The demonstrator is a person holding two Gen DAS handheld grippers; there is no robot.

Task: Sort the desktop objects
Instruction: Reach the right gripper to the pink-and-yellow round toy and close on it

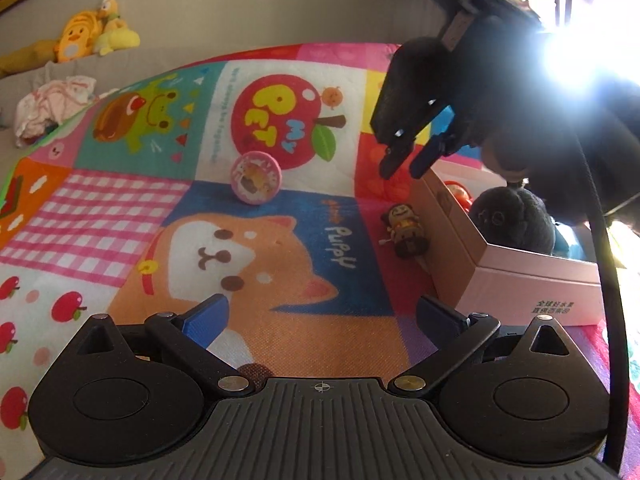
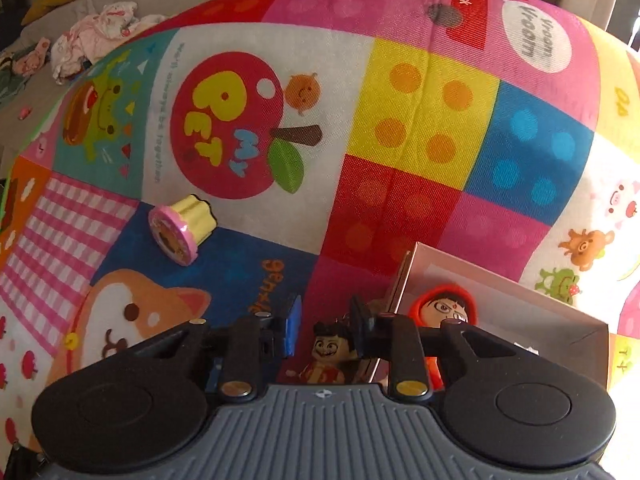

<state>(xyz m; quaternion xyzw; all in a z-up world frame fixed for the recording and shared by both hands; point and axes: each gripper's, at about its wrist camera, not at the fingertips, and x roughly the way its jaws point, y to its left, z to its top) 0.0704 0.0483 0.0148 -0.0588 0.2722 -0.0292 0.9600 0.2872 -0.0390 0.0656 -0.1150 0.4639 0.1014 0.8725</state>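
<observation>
A small dark-haired figurine in red and yellow (image 1: 405,232) lies on the colourful mat beside the pink box (image 1: 520,280); it also shows in the right wrist view (image 2: 328,354). My right gripper (image 2: 325,318) hangs above the figurine, its fingers a little apart with nothing between them; in the left wrist view it (image 1: 404,162) hovers over the box's corner. My left gripper (image 1: 320,316) is open wide and empty, low over the mat. A pink-and-yellow round stamp toy (image 1: 256,178) lies on its side further out (image 2: 182,232).
The pink box (image 2: 520,300) holds a red-hooded doll (image 2: 442,308), a dark plush (image 1: 512,220) and other toys. Yellow plush toys (image 1: 88,32) and crumpled cloth (image 1: 52,104) lie on the grey sofa behind. Strong window glare sits at upper right.
</observation>
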